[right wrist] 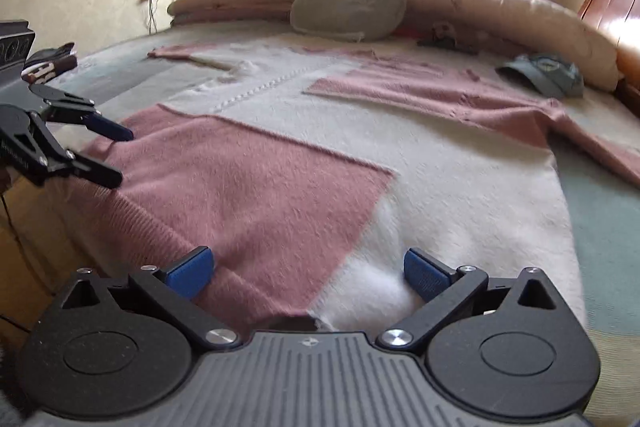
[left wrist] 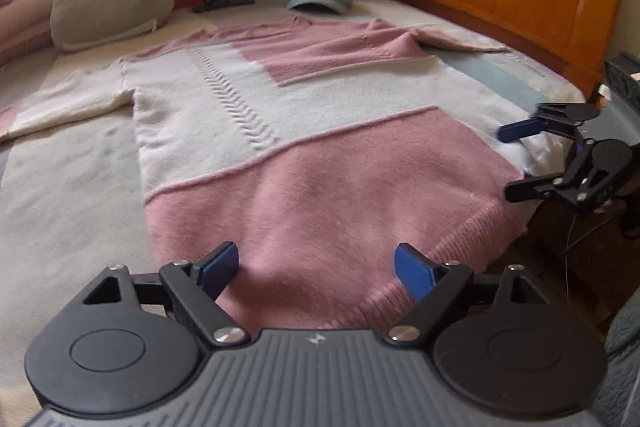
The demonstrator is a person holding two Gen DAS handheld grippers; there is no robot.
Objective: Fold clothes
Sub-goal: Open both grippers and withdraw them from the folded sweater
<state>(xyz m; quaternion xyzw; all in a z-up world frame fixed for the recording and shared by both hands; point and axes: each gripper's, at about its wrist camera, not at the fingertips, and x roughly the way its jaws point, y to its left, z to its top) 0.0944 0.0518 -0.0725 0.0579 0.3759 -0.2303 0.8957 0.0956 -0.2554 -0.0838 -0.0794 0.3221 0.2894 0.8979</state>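
While spread wide, left tool [left wrist: 316, 269], right tool [right wrist: 308, 273], empty over sweater [left wrist: 320, 167].

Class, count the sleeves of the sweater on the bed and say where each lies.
2. One sleeve stretches out flat onto the bed; the other sleeve is folded across the chest of the sweater.
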